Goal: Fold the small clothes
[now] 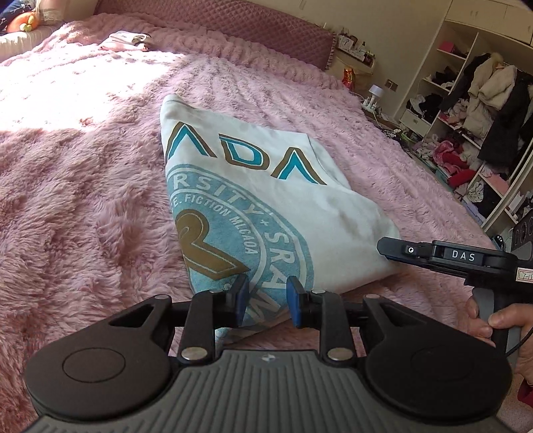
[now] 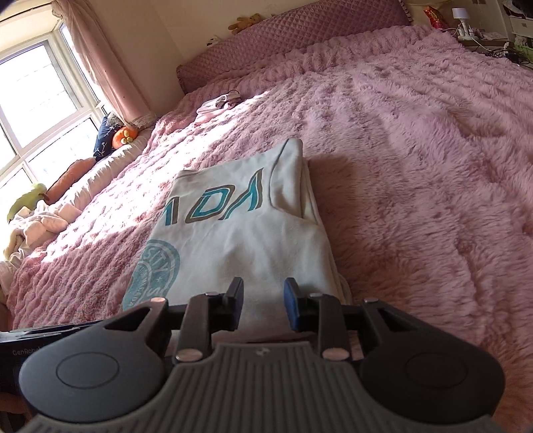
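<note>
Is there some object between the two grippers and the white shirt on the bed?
Nothing visible. The left gripper and right gripper both sit open at the near edge of the folded white shirt, with only shirt fabric and pink blanket in front of them.

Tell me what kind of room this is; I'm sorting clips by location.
Most likely a home bedroom: a bed with a fluffy pink blanket and padded headboard, plus open wardrobe shelves crammed with clothes.

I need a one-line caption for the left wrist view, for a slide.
Left gripper open above the folded white printed shirt on a pink fluffy blanket; right gripper enters beside it.
</note>
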A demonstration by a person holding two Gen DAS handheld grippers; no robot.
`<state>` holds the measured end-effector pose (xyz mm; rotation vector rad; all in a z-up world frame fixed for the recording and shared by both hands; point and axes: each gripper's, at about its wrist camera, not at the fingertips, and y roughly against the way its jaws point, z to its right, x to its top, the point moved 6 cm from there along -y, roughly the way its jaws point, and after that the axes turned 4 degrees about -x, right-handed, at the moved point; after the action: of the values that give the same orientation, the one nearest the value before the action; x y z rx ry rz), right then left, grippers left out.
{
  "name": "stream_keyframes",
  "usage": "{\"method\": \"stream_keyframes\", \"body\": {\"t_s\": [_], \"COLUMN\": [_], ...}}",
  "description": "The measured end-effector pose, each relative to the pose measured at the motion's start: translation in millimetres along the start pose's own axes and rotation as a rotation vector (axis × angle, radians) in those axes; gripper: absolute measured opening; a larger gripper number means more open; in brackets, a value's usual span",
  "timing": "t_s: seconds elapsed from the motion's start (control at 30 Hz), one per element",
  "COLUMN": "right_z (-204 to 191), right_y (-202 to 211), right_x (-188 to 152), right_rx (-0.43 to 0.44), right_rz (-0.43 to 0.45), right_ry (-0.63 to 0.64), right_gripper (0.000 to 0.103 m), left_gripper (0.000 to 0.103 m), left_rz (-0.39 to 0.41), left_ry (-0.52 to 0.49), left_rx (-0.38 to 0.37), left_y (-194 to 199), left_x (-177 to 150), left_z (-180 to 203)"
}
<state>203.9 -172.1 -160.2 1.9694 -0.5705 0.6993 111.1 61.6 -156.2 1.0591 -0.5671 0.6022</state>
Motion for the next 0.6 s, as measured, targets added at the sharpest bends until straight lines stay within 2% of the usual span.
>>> {"method": "stream_keyframes", "body": {"t_s": [0.1, 0.2, 0.23, 0.27, 0.33, 0.37, 0.4, 0.43, 0.47, 0.5, 0.53, 0.6], "right_z": [10.5, 18.0, 18.2, 17.3, 10.1, 5.6, -2.6, -10.2, -18.0, -26.9, -37.3, -52.3], "right_y": [-6.5, -11.4, -11.5, -10.6, -3.3, 2.3, 12.6, 22.5, 32.6, 44.0, 59.2, 81.4], "right_x": [-5.7, -9.1, -8.4, -7.2, -1.8, 1.2, 5.8, 9.6, 13.1, 16.2, 19.0, 18.8], "right_rx": [-0.029, -0.021, -0.024, -0.026, -0.028, -0.032, -0.047, -0.066, -0.086, -0.109, -0.137, -0.184], "right_rz": [-0.023, -0.037, -0.041, -0.042, -0.043, -0.034, -0.017, 0.005, 0.029, 0.057, 0.098, 0.144], "right_ry": [-0.007, -0.038, -0.045, -0.049, -0.054, -0.052, -0.036, -0.014, 0.010, 0.037, 0.064, 0.086], "right_gripper": [0.023, 0.022, 0.022, 0.024, 0.037, 0.051, 0.062, 0.065, 0.072, 0.080, 0.083, 0.082], "left_gripper": [0.031, 0.032, 0.037, 0.046, 0.060, 0.064, 0.066, 0.073, 0.081, 0.085, 0.089, 0.090], "left_rz": [-0.002, -0.004, -0.004, -0.002, 0.015, 0.031, 0.046, 0.052, 0.056, 0.063, 0.074, 0.090], "left_ry": [0.016, 0.041, 0.056, 0.073, 0.084, 0.066, 0.039, 0.020, 0.002, -0.015, -0.028, -0.040], "left_rx": [0.001, 0.009, 0.006, -0.003, -0.003, 0.018, 0.059, 0.122, 0.184, 0.234, 0.262, 0.287], "left_y": [-2.4, -4.0, -3.0, -0.7, 7.9, 13.5, 20.4, 27.2, 34.2, 41.9, 48.9, 62.6], "left_x": [-9.1, -10.1, -8.4, -6.0, 1.8, 6.4, 11.9, 16.1, 20.3, 23.9, 26.3, 29.1], "left_z": [-6.1, -6.4, -5.1, -2.6, 6.9, 14.0, 22.1, 29.4, 36.5, 44.1, 50.9, 64.5]}}
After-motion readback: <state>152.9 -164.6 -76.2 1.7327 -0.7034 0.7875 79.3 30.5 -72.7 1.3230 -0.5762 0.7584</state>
